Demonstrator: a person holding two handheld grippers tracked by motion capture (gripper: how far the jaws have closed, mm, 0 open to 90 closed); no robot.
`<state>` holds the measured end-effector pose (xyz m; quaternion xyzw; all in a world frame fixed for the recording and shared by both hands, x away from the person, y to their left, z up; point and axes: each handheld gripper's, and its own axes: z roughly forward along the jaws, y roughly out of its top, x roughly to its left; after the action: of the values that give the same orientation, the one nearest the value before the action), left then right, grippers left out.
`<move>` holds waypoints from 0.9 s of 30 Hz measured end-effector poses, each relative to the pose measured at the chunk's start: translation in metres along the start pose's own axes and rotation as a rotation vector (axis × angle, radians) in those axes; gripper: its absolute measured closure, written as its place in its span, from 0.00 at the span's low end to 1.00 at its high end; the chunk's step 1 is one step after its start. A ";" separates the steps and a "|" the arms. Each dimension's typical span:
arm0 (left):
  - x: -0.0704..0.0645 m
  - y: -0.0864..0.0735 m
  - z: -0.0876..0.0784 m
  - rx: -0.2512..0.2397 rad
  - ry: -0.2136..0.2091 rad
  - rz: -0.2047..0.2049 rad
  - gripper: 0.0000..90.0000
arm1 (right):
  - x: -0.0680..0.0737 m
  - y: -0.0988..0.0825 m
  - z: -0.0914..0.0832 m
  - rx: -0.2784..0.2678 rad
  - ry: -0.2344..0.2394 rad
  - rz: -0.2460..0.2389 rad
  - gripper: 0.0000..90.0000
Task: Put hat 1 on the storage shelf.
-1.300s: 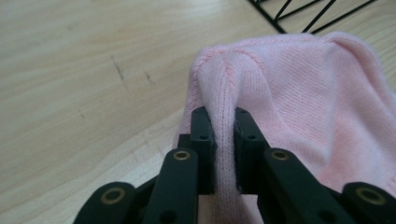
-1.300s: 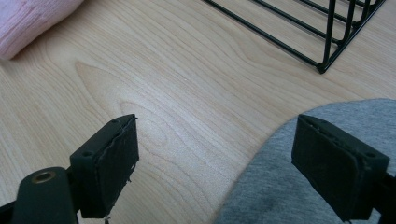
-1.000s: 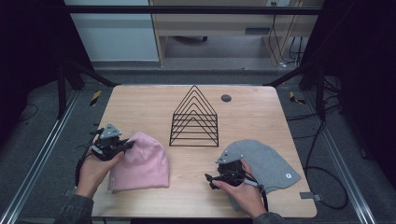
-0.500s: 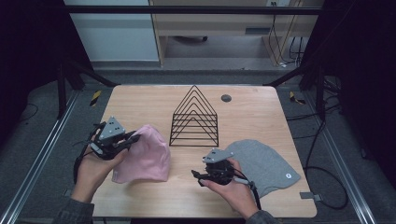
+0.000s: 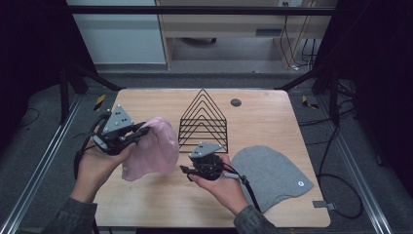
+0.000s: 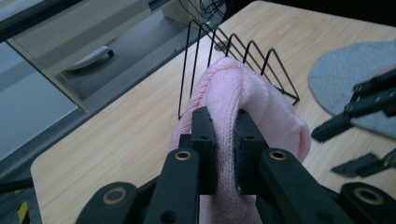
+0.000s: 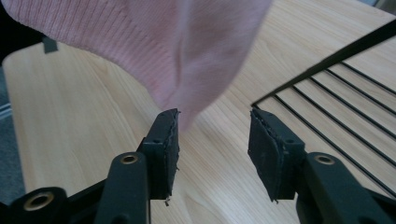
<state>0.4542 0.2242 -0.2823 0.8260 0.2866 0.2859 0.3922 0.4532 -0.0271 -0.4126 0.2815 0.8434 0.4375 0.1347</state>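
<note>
Left gripper (image 6: 224,140) grips the pink hat (image 5: 151,148); right gripper (image 7: 212,140), closing, empty, beside wire rack (image 5: 203,119).

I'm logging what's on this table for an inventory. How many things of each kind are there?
Knitted hats: 2 (pink knitted hat, grey knitted hat)
Black wire racks: 1
Small dark round discs: 1
Total: 4
</note>
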 end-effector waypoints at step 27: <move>0.014 0.046 -0.012 -0.084 -0.006 -0.011 0.90 | -0.009 0.042 -0.016 -0.006 0.008 -0.050 0.91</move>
<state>0.4667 0.2156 -0.2356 0.8080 0.2778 0.2931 0.4290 0.4684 -0.0237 -0.3693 0.2579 0.8493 0.4378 0.1430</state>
